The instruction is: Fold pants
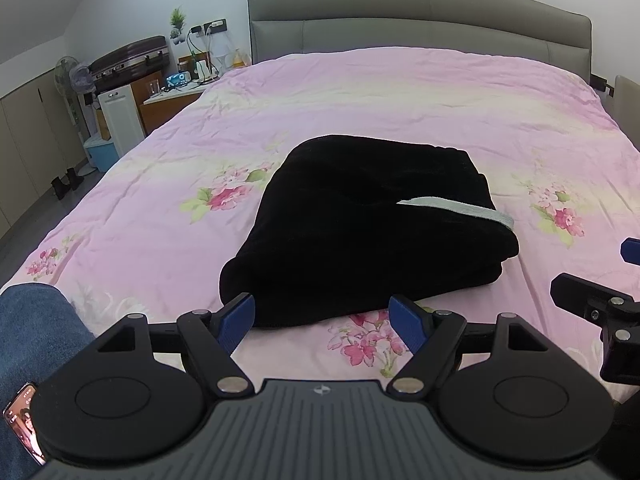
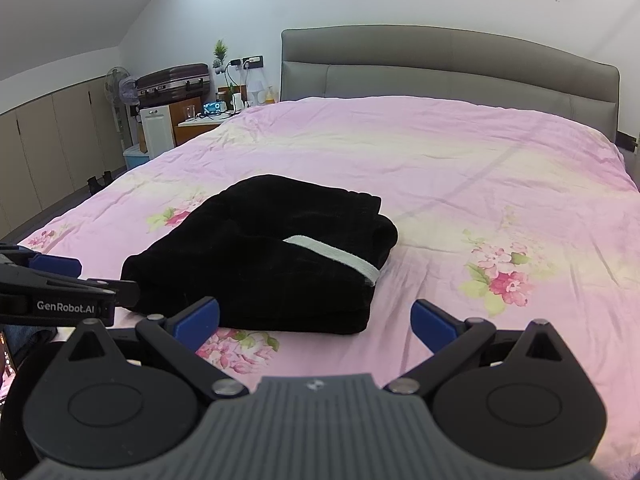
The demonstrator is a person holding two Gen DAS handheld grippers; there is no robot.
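Black pants [image 1: 360,224] lie folded in a thick stack on the pink floral bedspread [image 1: 400,96], with a grey-white waistband strip [image 1: 464,208] showing on the right side. My left gripper [image 1: 322,322] is open and empty, just in front of the stack's near edge. In the right wrist view the same pants [image 2: 260,264] lie left of centre with the waistband strip [image 2: 336,258] on top. My right gripper [image 2: 316,320] is open and empty, near the stack's front right corner.
A grey headboard [image 1: 420,20] stands at the far end of the bed. A bedside table with clutter [image 1: 180,84], a suitcase [image 1: 128,60], a fan [image 1: 70,76] and cupboards are at the left. A jeans-clad leg [image 1: 32,332] and a phone [image 1: 22,420] are at the lower left.
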